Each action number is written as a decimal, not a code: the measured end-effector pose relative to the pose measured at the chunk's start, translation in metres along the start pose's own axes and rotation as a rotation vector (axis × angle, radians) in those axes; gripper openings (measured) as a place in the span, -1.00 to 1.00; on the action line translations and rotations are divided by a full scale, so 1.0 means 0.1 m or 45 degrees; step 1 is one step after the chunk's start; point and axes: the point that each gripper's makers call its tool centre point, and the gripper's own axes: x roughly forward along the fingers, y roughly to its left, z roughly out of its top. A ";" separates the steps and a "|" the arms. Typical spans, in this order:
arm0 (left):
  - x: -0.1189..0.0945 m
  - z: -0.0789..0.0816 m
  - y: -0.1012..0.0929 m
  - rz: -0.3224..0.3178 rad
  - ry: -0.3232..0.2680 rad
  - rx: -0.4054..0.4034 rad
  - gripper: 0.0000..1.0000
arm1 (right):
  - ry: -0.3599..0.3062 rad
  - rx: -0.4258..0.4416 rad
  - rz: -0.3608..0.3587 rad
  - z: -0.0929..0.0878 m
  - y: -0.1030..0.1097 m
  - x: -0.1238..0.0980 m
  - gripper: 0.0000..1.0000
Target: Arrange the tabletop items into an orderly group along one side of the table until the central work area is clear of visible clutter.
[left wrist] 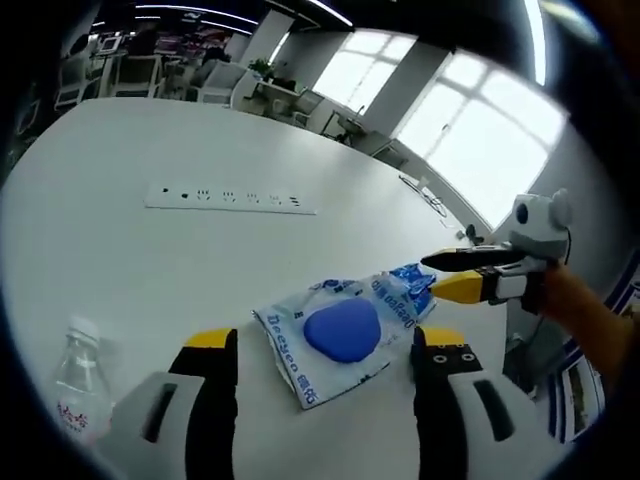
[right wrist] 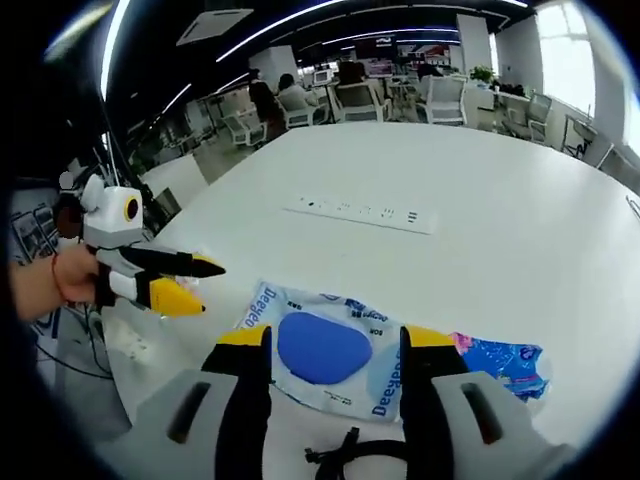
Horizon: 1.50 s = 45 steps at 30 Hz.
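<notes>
A clear packet printed in blue, with a blue oval pad inside (left wrist: 342, 330), lies on the white table (left wrist: 200, 260). My left gripper (left wrist: 325, 338) is open, and the packet's near end lies between its jaws. From the opposite side my right gripper (right wrist: 337, 335) is open around the same packet (right wrist: 322, 348). A smaller bright blue packet (left wrist: 410, 290) touches the first one's edge and lies to the right in the right gripper view (right wrist: 500, 362). Each gripper also appears in the other's view: the right gripper (left wrist: 432, 275) and the left gripper (right wrist: 210, 285), hand-held.
A clear water bottle (left wrist: 80, 385) stands beside my left jaw. A white power strip (left wrist: 230, 197) (right wrist: 360, 212) is set in the table's middle. A black cord (right wrist: 345, 455) lies near my right gripper. The table edge runs close behind the packets; office chairs and desks stand beyond.
</notes>
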 end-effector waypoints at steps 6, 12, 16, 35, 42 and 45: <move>-0.12 0.05 -0.07 -0.036 -0.031 -0.002 0.58 | -0.026 0.028 0.040 0.04 0.10 -0.02 0.01; -0.25 0.05 -0.13 -0.062 -0.040 0.014 0.65 | -0.041 0.038 0.053 0.08 0.17 -0.05 0.02; -0.32 0.07 -0.15 -0.070 -0.050 0.017 0.67 | -0.043 0.033 0.061 0.10 0.21 -0.08 0.03; -0.85 0.22 -0.13 -0.059 -0.137 0.052 0.70 | -0.065 0.019 0.142 0.28 0.54 -0.13 0.02; -1.09 0.21 -0.06 -0.043 -0.170 0.050 0.70 | -0.062 0.021 0.199 0.32 0.77 -0.09 0.02; -1.18 0.19 -0.04 -0.040 -0.173 0.052 0.70 | -0.059 0.017 0.220 0.33 0.86 -0.07 0.02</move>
